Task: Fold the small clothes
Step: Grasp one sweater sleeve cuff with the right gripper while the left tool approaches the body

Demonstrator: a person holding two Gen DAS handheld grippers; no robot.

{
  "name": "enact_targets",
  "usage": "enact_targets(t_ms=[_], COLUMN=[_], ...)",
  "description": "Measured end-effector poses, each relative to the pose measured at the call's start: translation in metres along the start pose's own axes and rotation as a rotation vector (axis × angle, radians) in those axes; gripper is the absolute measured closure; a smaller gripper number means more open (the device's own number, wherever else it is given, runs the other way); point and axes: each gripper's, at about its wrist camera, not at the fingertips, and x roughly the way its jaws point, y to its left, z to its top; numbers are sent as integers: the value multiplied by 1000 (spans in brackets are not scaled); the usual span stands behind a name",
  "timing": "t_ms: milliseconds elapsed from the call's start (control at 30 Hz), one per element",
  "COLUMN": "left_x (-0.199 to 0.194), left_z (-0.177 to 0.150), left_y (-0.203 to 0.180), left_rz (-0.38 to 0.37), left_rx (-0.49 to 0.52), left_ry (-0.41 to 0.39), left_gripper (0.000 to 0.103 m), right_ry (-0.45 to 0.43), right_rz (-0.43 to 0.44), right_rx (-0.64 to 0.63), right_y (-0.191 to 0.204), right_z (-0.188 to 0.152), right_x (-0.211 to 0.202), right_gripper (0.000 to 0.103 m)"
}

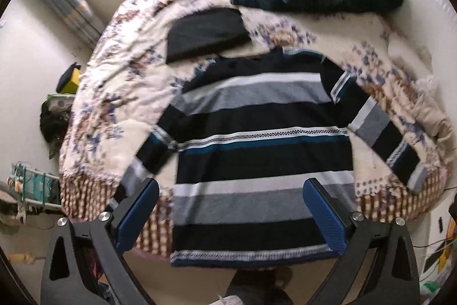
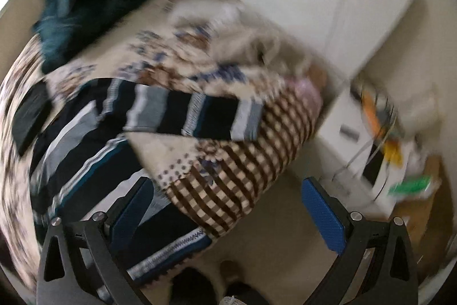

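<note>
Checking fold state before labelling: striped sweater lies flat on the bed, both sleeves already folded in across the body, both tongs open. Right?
Not quite. In the left wrist view the striped sweater lies flat on the bed, but both sleeves spread outward, unfolded. The left tongs and right tongs are open.

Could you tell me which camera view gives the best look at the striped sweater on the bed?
The left wrist view: the striped sweater lies flat and nearly whole, body and both sleeves spread, hem over the bed edge. The right wrist view is motion-blurred and shows mainly one sleeve and part of the body.
</note>
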Motion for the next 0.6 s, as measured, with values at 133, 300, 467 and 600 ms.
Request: enact_targets(t_ms=[133, 300, 467, 600], left_x=[62, 138, 197, 237], left_z=[21, 36, 41, 45], left_y=[-17, -36, -52, -62], left_rz=[1, 10, 22, 33], left_rx=[30, 71, 91, 79], left_ry=[53, 121, 184, 233], left_gripper=[0, 0, 0, 0], right_ry=[105, 176, 175, 135], right_rz=[-29, -53, 62, 150], right_rx=[218, 489, 711, 806], right_y=[-36, -81, -102, -95], right_z=[4, -2, -3, 7], right_x=[78, 157, 227, 277], right_gripper=[0, 0, 1, 16])
